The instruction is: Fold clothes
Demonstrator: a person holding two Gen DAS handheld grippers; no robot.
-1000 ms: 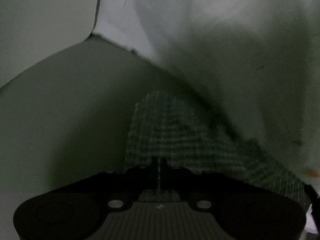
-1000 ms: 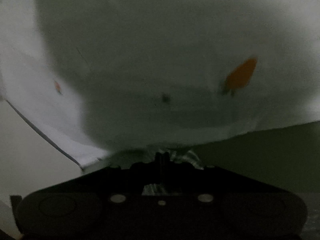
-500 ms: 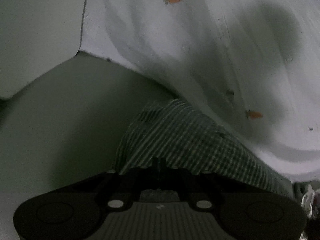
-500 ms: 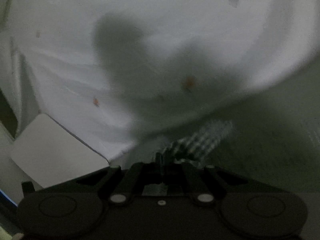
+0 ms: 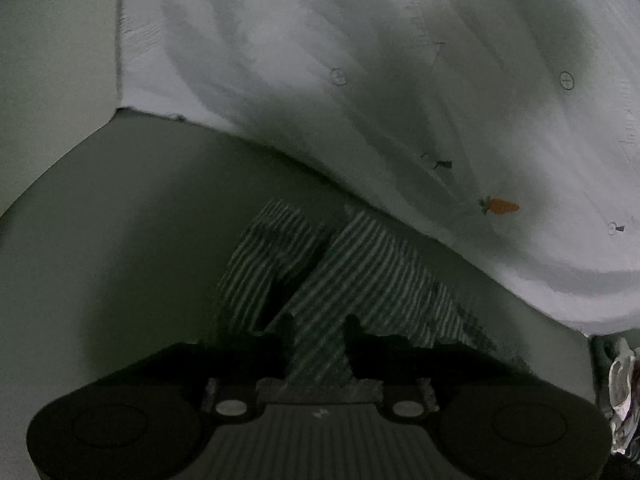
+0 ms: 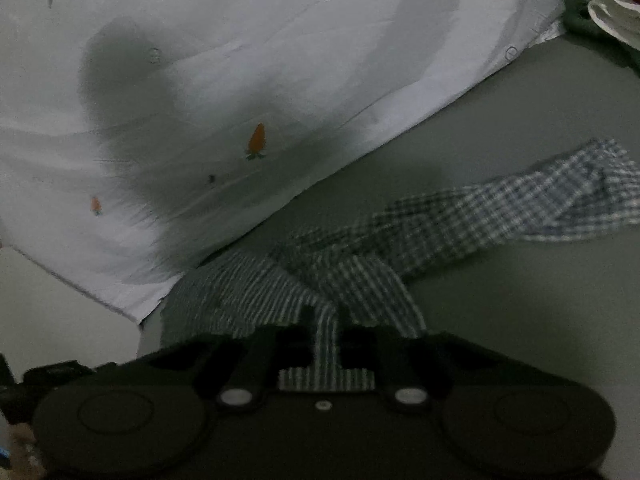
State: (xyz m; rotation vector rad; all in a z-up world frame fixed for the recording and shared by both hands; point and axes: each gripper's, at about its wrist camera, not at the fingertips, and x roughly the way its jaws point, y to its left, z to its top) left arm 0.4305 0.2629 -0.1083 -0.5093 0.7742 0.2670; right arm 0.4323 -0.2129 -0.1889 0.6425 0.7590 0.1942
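Note:
A green-and-white checked garment (image 5: 372,272) lies rumpled on a grey-green surface (image 5: 120,240), just below the edge of a white sheet. My left gripper (image 5: 320,326) hangs low over it. Its jaws are opening, and a fold of the checked cloth lies loose between the fingers. In the right wrist view the same garment (image 6: 500,208) stretches away to the right as a long twisted band. My right gripper (image 6: 326,316) is opening too, with a narrow strip of the cloth standing between its fingers and not pinched.
A white sheet with small orange carrot prints (image 5: 360,80) covers the far side and carries dark shadows (image 6: 240,80). A crumpled white bundle (image 5: 622,392) sits at the right edge, and shows at the top right of the right wrist view (image 6: 608,4). The light is dim.
Both grippers were shut on the checked cloth and their jaws have now parted. Both views have drawn back from the white sheet, and more of the garment now lies on the surface.

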